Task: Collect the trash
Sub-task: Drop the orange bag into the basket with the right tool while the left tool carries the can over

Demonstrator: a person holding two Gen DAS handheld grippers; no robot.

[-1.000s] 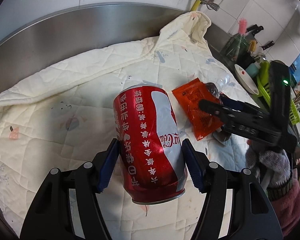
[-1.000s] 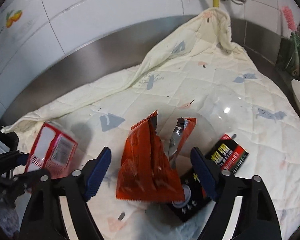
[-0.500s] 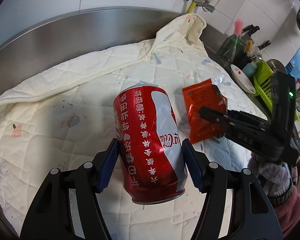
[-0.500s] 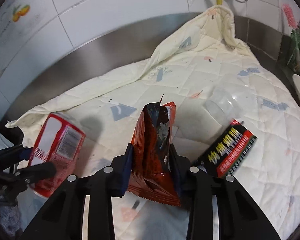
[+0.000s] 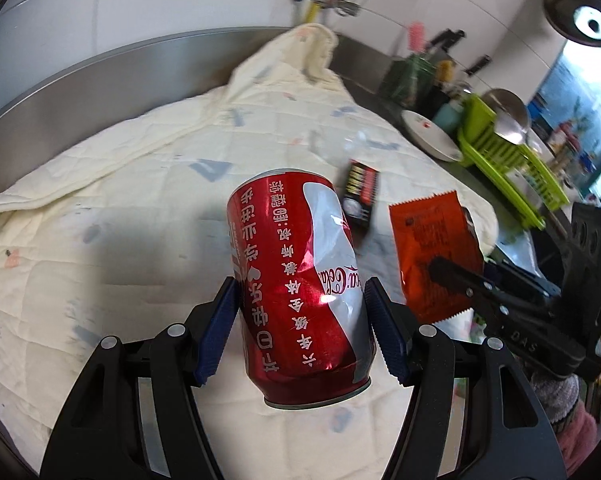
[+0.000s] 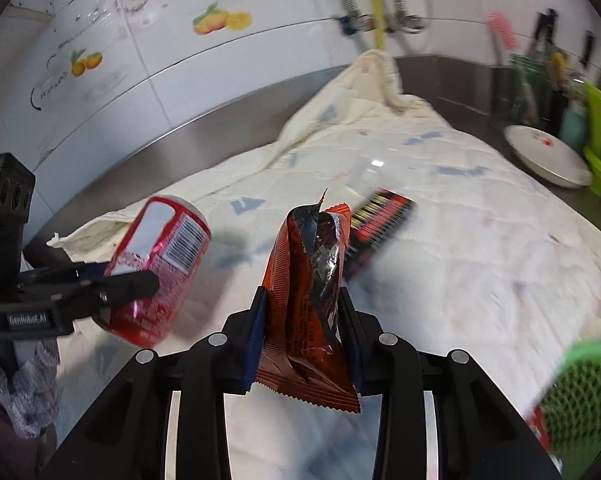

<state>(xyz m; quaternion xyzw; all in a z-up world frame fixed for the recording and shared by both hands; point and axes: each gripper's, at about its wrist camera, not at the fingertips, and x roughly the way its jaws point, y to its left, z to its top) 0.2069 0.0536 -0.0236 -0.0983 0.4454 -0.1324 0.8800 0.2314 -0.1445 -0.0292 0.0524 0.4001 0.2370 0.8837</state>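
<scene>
While the left gripper [image 5: 300, 328] is clamping a dented red aluminium cola can [image 5: 300, 276] above the cream quilted cloth [image 5: 100, 208], the right gripper [image 6: 304, 320] is pinching a crinkly orange foil wrapper [image 6: 308, 292], which risks sliding free

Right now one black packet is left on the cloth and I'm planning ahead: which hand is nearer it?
Likely the right gripper, though it's shut on the wrapper; the black packet lies just beyond.

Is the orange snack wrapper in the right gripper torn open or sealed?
Torn open: the orange snack wrapper's top gapes, showing its foil lining.
</scene>
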